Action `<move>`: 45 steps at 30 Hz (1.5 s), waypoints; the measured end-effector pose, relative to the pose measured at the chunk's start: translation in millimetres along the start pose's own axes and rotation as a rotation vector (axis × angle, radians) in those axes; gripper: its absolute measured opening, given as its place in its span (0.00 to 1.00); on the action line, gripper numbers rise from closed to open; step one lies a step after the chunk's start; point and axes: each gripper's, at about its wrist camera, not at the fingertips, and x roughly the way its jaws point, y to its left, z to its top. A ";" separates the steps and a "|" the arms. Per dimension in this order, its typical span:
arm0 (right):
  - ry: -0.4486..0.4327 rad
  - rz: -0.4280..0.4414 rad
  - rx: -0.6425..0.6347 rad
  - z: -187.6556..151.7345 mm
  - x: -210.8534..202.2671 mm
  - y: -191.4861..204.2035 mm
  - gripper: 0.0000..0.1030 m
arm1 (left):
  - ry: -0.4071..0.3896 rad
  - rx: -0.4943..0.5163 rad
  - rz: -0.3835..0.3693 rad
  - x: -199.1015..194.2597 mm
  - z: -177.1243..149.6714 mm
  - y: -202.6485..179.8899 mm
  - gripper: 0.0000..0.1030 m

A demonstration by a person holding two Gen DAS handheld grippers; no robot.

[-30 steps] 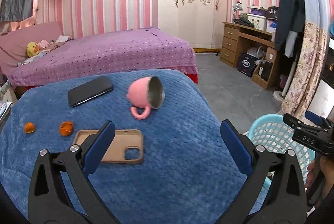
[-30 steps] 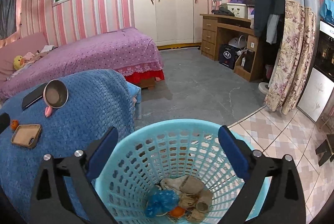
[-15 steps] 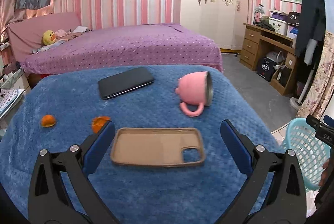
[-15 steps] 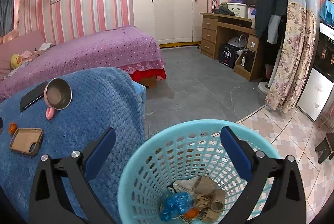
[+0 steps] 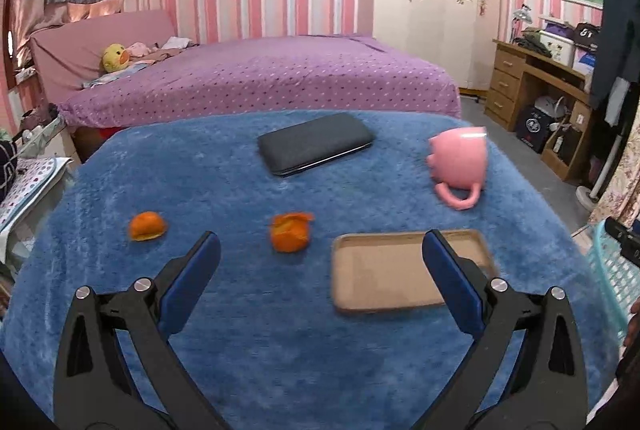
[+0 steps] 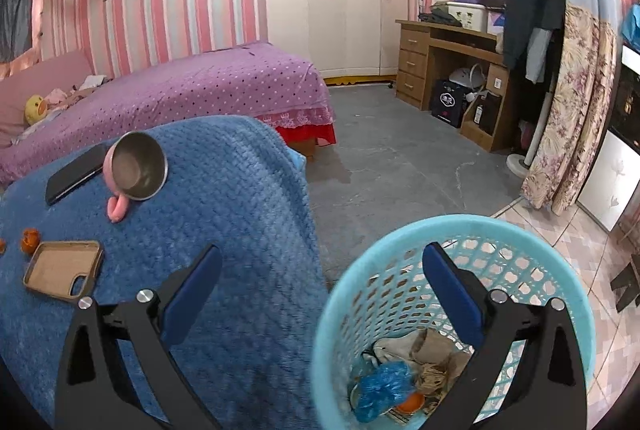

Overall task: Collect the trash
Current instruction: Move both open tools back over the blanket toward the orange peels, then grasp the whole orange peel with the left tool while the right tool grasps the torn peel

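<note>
Two orange peel pieces lie on the blue blanket: one (image 5: 291, 232) just ahead of my left gripper (image 5: 320, 254), another (image 5: 147, 226) further left. My left gripper is open and empty above the blanket. My right gripper (image 6: 320, 270) is open and empty, hovering by the rim of the light blue trash basket (image 6: 400, 242), which holds crumpled paper, a blue wrapper and orange peel. One peel (image 6: 30, 238) shows at the left edge of the right wrist view.
On the blanket (image 5: 240, 181) lie a tan phone case (image 5: 384, 270), a black phone (image 5: 316, 142) and a tipped pink mug (image 5: 460, 161). A purple bed (image 5: 260, 73) stands behind; a wooden desk (image 6: 444, 65) and a curtain are at the right. The basket edge (image 5: 616, 266) shows at far right.
My left gripper has swung left across the blanket, bringing both orange peels into centre view. My right gripper has drifted left, so the basket now sits to its right.
</note>
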 end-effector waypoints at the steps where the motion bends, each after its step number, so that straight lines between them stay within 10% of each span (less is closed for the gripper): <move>1: 0.001 0.000 -0.010 -0.7 0.4 4.2 0.95 | 0.006 -0.003 0.003 1.4 -1.5 6.8 0.95; 35: 0.074 0.159 -0.217 -3.4 14.6 151.1 0.95 | 0.186 -0.187 0.130 73.2 1.1 169.1 0.94; 42: 0.082 0.193 -0.238 -2.8 17.0 166.5 0.95 | 0.218 -0.166 0.119 94.5 3.5 166.3 0.65; 45: 0.074 0.210 -0.244 -1.0 15.9 179.9 0.95 | 0.231 -0.140 0.090 97.9 4.0 161.7 0.36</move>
